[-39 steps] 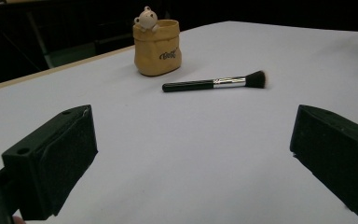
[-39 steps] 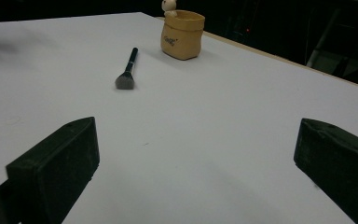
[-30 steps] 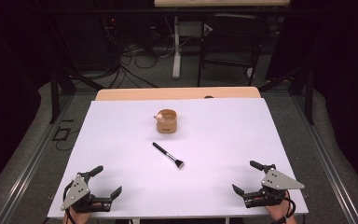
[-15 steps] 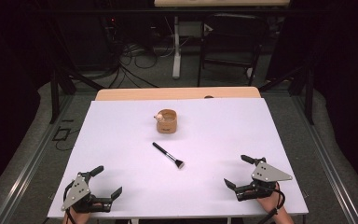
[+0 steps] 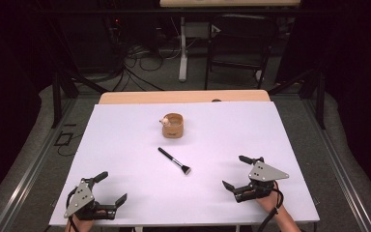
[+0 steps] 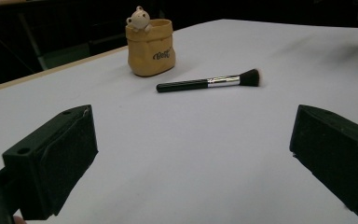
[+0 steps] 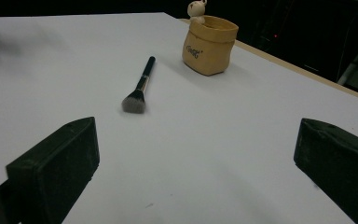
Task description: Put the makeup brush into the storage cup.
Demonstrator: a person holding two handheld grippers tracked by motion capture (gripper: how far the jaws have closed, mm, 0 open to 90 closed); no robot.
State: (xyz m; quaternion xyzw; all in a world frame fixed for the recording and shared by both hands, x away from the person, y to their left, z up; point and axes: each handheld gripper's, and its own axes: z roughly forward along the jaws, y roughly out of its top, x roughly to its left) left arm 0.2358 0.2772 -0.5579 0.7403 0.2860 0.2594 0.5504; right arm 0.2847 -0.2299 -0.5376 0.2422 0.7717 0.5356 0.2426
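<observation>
While I hold both tongs low over the near part of the table, neither grips anything. My left gripper (image 5: 107, 188) sits at the lower left of the high view, its jaws spread wide, and in the left gripper view those two black jaws stand far apart at the bottom corners of the frame with bare white tabletop between them. My right gripper (image 5: 239, 172) sits at the lower right of the high view, also gaping wide, with its grey three-cornered plate on top and a cable trailing toward my forearm at the bottom edge; in the right gripper view its jaws likewise stand at the two lower corners with nothing between them.

Beyond the jaws lies the makeup brush (image 5: 174, 161), flat on the white table (image 5: 125, 145), a little below the middle of the high view and slanted, black handle toward the upper left, bristles toward the lower right. It is nearer my right gripper than my left, but apart from both. In the left gripper view the brush (image 6: 208, 82) lies across the upper middle, bristles to the right; in the right gripper view the brush (image 7: 140, 86) points its bristles down toward the jaws.

Farther up stands the small tan pouch-shaped holder (image 5: 173, 126), upright, a little bear figure on its rim, near the brush's handle end but not touching it.
</observation>
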